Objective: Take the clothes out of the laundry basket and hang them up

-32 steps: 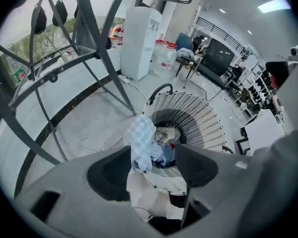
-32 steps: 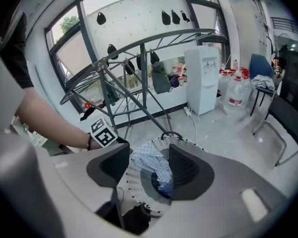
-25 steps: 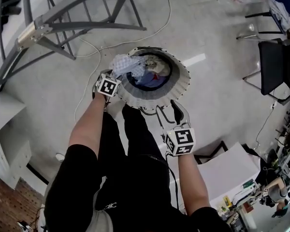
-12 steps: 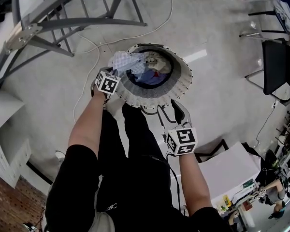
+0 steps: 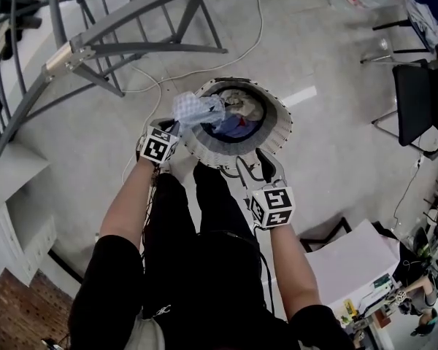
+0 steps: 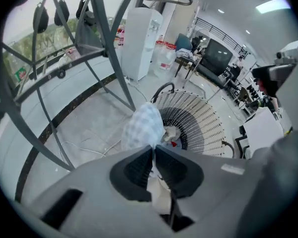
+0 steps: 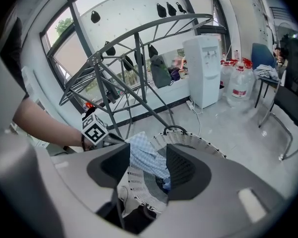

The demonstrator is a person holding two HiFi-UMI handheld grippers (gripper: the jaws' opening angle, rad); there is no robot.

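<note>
Floor [image 5: 336, 159]: pale grey, smooth. Standing on it: one round white slatted laundry basket [image 5: 279, 126], holding clothes; one grey metal drying rack [image 5: 131, 48] beside the basket; one black chair [image 5: 416, 97], well apart; one white water dispenser [image 7: 204, 71]. Lying on it: a thin white cable [image 5: 233, 57], looping from the rack past the basket.

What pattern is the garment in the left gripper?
The garment is blue-white checked; left gripper view shows best.
</note>
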